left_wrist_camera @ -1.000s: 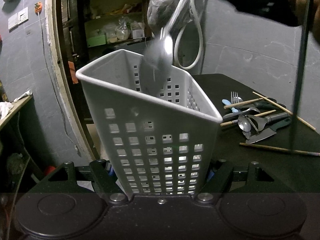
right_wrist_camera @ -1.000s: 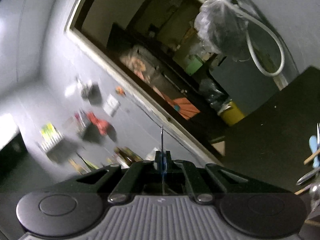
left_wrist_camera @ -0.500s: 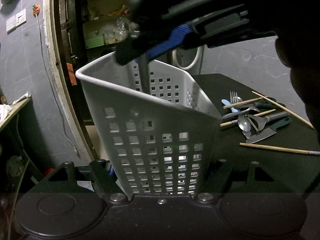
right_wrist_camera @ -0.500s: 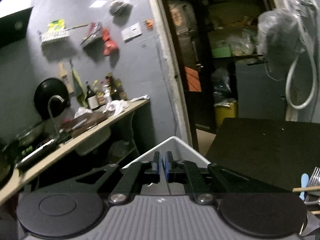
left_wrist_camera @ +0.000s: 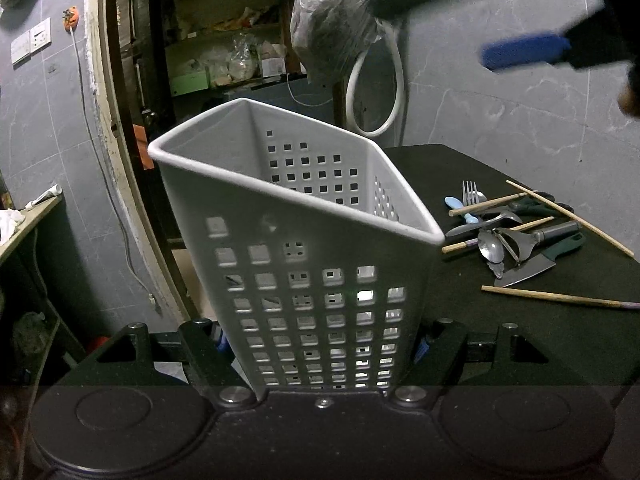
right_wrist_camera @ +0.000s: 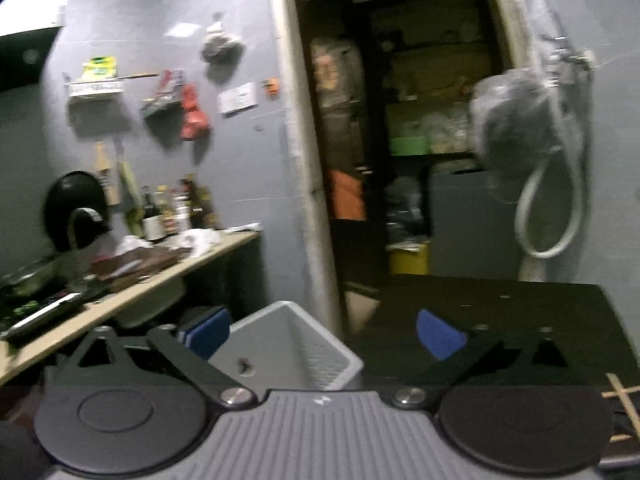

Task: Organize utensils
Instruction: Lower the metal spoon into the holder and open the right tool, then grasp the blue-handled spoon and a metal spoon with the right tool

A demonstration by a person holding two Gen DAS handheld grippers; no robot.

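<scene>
Gripping the white perforated caddy (left_wrist_camera: 304,264) from both sides, my left gripper (left_wrist_camera: 320,344) is clenched on its lower walls, and the caddy leans toward the right as it rises straight ahead of that gripper. Through the square holes I can make out slivers of something lying low inside, too hidden to name. Its open top is a rounded triangle.

My right gripper (right_wrist_camera: 322,334) is spread wide and holds nothing; its blue pads (right_wrist_camera: 438,334) stand well apart, and the caddy's rim (right_wrist_camera: 288,312) shows between and just below them. In the left wrist view that gripper appears blurred, above and to the right of the caddy.

Ahead and to the right of my left gripper, on the dark desk (left_wrist_camera: 520,340), lie the loose utensils in a heap: a fork (left_wrist_camera: 469,192) beside a pale blue handle (left_wrist_camera: 460,208), a spoon (left_wrist_camera: 491,247) touching a steel peeler (left_wrist_camera: 532,240), a knife with a green handle (left_wrist_camera: 532,266) under them, and scissors with dark handles (left_wrist_camera: 536,206). Wooden chopsticks (left_wrist_camera: 560,298) are scattered over and near the pile, one lying apart on the near side.

Beyond the caddy a bagged bundle (left_wrist_camera: 332,32) hangs on the grey wall with a white hose loop (left_wrist_camera: 396,92) next to it. Left of that, a doorway (left_wrist_camera: 224,60) opens onto cluttered shelves.
</scene>
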